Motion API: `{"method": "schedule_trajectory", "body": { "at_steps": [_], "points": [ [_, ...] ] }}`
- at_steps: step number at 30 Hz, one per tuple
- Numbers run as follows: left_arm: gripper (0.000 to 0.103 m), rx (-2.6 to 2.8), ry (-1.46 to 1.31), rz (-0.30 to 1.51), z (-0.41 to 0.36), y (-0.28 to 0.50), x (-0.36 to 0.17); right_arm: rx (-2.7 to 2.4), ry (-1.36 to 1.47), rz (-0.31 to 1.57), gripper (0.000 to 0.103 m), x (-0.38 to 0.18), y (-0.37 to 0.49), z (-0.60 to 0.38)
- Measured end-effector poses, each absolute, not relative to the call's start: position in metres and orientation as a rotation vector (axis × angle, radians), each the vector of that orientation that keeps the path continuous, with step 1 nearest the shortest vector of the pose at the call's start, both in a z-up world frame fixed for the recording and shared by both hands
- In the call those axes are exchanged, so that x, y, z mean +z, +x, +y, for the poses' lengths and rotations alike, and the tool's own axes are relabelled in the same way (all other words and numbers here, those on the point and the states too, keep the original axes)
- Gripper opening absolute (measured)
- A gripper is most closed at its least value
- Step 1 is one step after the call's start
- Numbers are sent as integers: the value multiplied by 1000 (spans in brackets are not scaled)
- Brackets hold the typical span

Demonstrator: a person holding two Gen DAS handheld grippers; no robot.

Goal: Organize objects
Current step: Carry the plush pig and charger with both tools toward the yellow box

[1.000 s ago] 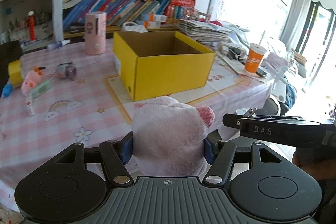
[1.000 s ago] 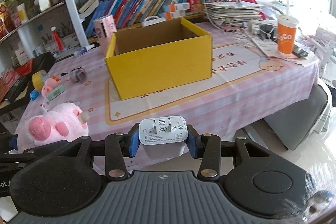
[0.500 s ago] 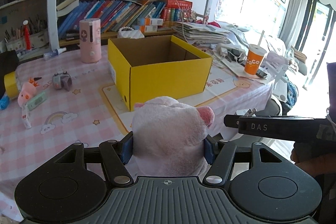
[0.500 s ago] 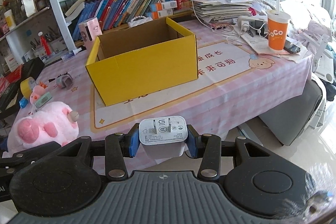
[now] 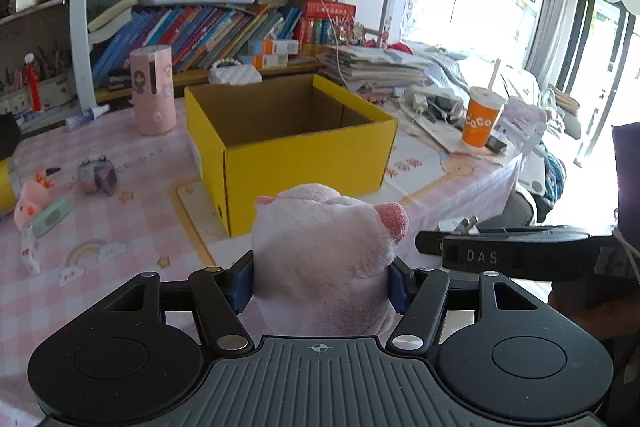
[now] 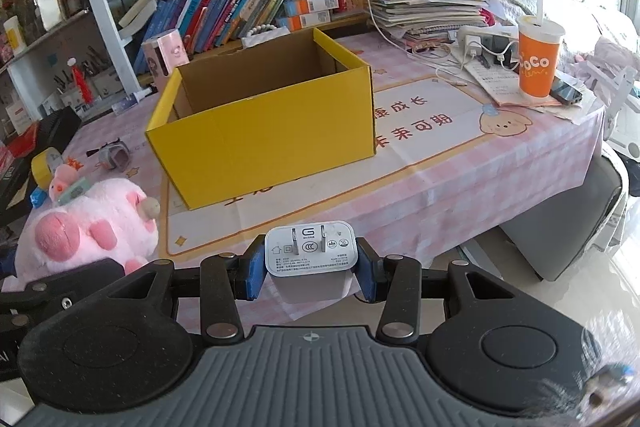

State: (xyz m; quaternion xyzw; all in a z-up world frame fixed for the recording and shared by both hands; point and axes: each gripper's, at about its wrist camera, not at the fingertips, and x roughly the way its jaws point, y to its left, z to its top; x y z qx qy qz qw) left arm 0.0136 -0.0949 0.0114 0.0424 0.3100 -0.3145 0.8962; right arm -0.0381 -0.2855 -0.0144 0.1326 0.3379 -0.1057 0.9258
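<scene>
1. The left gripper [image 5: 321,285] clamps a pink plush pig [image 5: 324,259] between its blue pads, held off the near edge of the table [image 5: 120,227].
2. The right gripper [image 6: 310,273] grips a white charger plug [image 6: 310,259], prongs facing up.
3. The open yellow box [image 6: 264,143] stands on the table, farther in than both held things.
4. An orange cup [image 6: 538,61] stands at the far right.
</scene>
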Motion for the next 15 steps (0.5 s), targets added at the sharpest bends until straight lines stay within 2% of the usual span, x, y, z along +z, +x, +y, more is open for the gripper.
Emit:
{"method": "schedule_trajectory", "body": {
  "at_steps": [7, 15],
  "points": [
    [63, -649, 65, 555, -117, 54, 33, -202, 212, 605, 42, 4, -4, -306],
    [63, -580, 50, 465, -150, 122, 56, -138, 145, 487, 42, 41, 73, -342]
  ]
}}
